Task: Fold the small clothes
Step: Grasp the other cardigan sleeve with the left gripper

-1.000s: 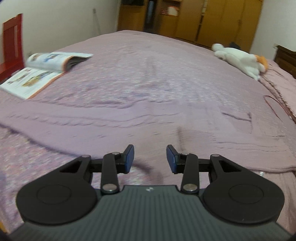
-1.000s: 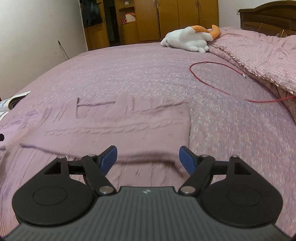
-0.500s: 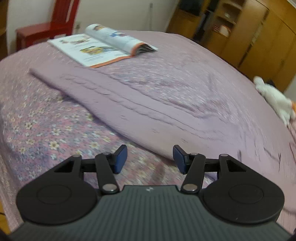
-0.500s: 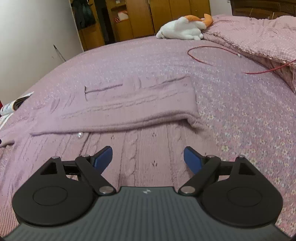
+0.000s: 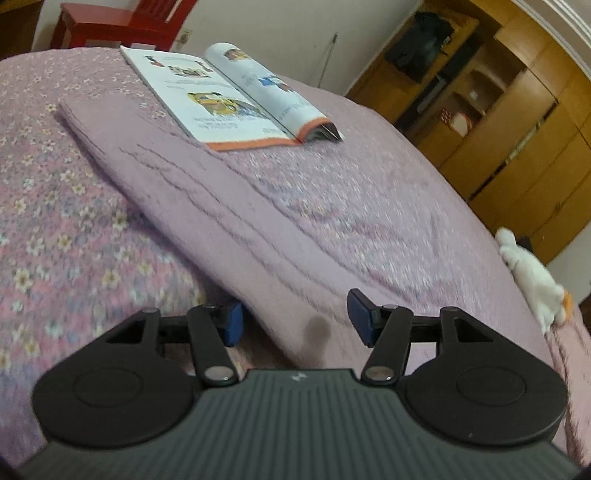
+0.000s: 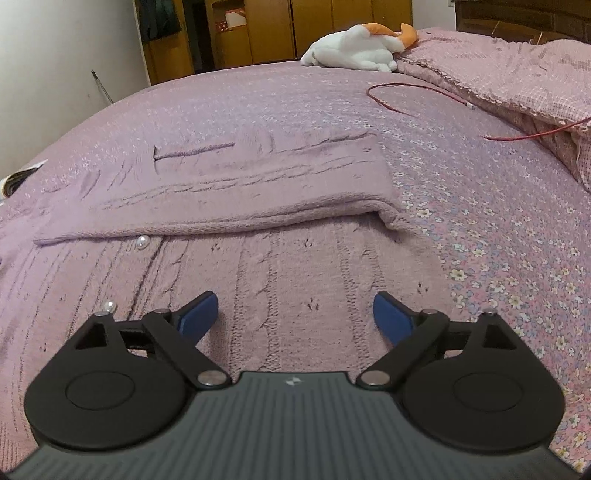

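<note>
On the bed (image 5: 74, 236), as the left wrist camera shows it, a mauve knitted sweater (image 5: 229, 206) lies flat on the flowered cover. The left tool (image 5: 293, 317) is low over its near edge. Its jaws stand apart and have just been opening; the edge of the sweater runs between them, but the blue pads do not press on it. The left pad is partly hidden behind the knit. An open magazine (image 5: 229, 103) lies on the far part of the sweater, and a red chair (image 5: 122, 22) stands behind the bed. Wooden wardrobes (image 5: 517, 140) have open shelves with some small things in them, too blurred to name. A white plush toy (image 5: 532, 280) lies at the right.

Over the same sweater (image 6: 280, 266), in the right wrist view, the right tool (image 6: 295, 314) has its jaws wide apart, and they have just been opening too; nothing is gripped. One part of the garment is folded over, and its edge crosses the body. Two pearl buttons (image 6: 142, 242) show near this edge. A red cable (image 6: 413, 96) lies farther on the bed, and the plush toy (image 6: 354, 48) rests beside a pink blanket (image 6: 524, 74).
</note>
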{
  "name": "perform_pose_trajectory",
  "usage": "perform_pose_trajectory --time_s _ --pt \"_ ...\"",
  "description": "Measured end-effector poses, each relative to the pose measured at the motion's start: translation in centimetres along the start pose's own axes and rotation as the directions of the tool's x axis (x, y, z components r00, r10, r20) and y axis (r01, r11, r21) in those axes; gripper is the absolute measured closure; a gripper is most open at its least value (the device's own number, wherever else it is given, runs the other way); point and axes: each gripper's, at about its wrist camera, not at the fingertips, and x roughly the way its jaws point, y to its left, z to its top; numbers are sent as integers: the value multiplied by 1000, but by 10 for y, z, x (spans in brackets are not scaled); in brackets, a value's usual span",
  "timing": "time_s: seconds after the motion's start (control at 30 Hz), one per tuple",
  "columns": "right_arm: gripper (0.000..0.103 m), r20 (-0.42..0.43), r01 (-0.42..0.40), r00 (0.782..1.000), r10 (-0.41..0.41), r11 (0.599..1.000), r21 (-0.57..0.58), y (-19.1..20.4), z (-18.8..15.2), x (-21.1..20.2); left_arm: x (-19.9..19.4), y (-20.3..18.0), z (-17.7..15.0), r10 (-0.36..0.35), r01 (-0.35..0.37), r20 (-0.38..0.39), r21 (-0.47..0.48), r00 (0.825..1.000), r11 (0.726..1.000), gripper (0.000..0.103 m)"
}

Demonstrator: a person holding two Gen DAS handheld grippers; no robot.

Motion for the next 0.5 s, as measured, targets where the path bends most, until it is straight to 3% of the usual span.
perform_pose_trajectory --time_s 0.17,0.3,0.37,0.43,0.5 --pt "6 -4 1 1000 -1 1000 -6 -1 1 2 12 9 13 -9 13 43 -83 999 996 44" --pt "6 -1 0 1000 0 1000 -11 -1 1 2 16 10 19 -6 11 66 -78 998 997 46" --pt "6 1 2 1000 -2 1000 -12 0 -1 3 16 8 20 8 -5 73 -50 997 999 58" --pt "6 2 1 1000 -1 1000 -11 0 -1 3 16 9 21 21 -20 65 -14 998 1000 91" --pt "6 5 -3 1000 3 1000 -8 -1 -1 3 13 16 21 3 -2 58 -27 998 1000 91"
